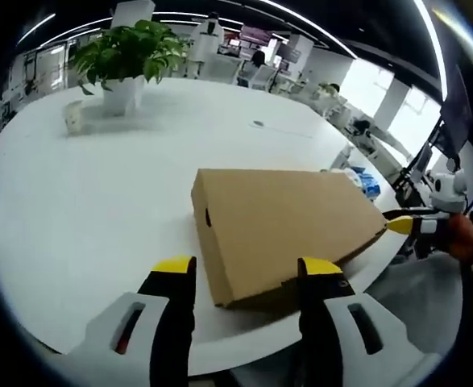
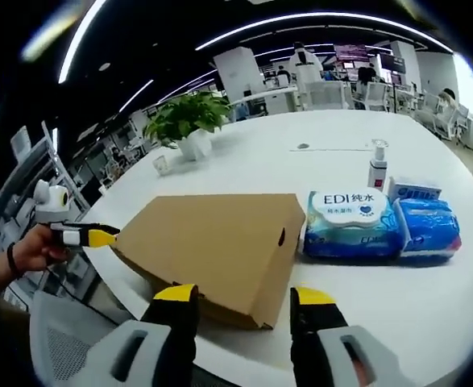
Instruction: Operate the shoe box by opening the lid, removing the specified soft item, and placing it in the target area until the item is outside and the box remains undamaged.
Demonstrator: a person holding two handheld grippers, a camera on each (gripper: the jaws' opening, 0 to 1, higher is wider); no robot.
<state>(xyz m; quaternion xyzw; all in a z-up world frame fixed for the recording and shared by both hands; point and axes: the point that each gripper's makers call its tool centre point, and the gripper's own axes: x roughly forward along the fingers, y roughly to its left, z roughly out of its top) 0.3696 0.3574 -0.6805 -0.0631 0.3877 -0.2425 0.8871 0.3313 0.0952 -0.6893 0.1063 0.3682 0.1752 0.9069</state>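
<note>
Brown cardboard, lid down: the shoe box [image 1: 284,230] lies closed near the edge of the white table [image 1: 99,193], so we judge the task barely begun. Nothing has been lifted out, the soft item is hidden inside if it is there at all, and the opening, the removal and the placing are all left to do.

In the left gripper view our left gripper [image 1: 248,278] hovers low at one short end of the box, its yellow-tipped jaws spread wide and holding nothing, one tip over bare table and the other in front of the box's near corner. In the right gripper view our right gripper [image 2: 240,302] hangs at the opposite end, jaws equally parted and empty, framing the lower corner of the box. Each view also catches the other gripper's yellow tip at the far edge of the box; whether it touches the cardboard we cannot tell, as it is small and distorted there.

Beside the box lie a pack of wet wipes [image 2: 353,222], a blue packet [image 2: 429,226] and a small pump bottle [image 2: 377,165]. A potted plant [image 1: 127,60] stands well apart.
</note>
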